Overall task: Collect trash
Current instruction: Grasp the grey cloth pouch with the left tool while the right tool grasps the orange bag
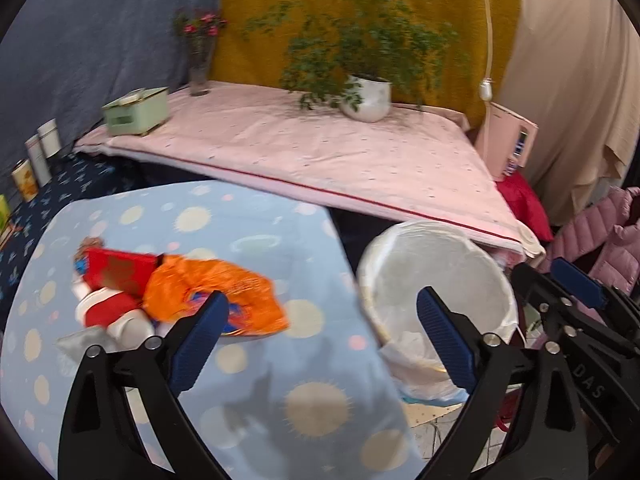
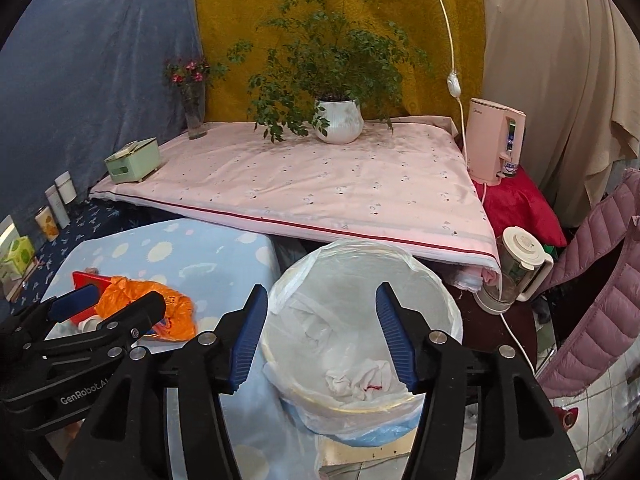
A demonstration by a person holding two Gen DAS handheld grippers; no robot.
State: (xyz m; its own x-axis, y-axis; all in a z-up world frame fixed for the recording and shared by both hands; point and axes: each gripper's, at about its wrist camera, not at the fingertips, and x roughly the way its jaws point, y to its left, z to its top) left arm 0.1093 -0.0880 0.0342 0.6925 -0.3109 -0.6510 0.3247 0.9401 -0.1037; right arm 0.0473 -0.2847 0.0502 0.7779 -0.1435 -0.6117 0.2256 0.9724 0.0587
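Both tongs gape empty — left gripper [image 1: 320, 320] could snag only the orange bag [image 1: 216, 292] ahead-left, dragging neighbouring trash off-table.

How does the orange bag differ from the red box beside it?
The orange bag is soft and crumpled; the red box is flat and stiff-edged. The orange bag lies nearer the bin; the red box lies farther from it. Both rest on the blue dotted cloth, touching each other.

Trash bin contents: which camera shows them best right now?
Right wrist. It looks down into the lined trash bin, showing crumpled white paper at the bottom. The left wrist view shows the bin from the side, its inside blurred and partly hidden behind a tool finger.
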